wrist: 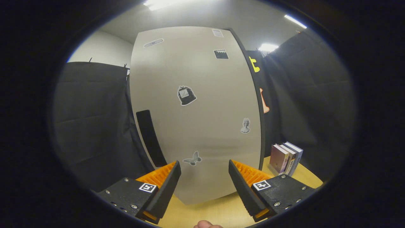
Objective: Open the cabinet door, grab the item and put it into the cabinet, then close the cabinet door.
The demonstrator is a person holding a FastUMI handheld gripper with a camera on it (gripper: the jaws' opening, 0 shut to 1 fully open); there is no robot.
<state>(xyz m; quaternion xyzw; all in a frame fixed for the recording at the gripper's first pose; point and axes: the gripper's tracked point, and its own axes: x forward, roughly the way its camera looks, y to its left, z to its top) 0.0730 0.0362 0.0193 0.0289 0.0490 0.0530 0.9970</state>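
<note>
Fingers (205,166) spread, gripping nothing, face the smooth flat stickered cabinet door (196,114).

The cabinet door (196,110) hides the inside (sticker (186,95) details too small).

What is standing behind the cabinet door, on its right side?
Past the right edge of the cabinet door, some upright books stand on the wooden table. The door covers the cabinet's inside. The claw is open in front of the door.
</note>
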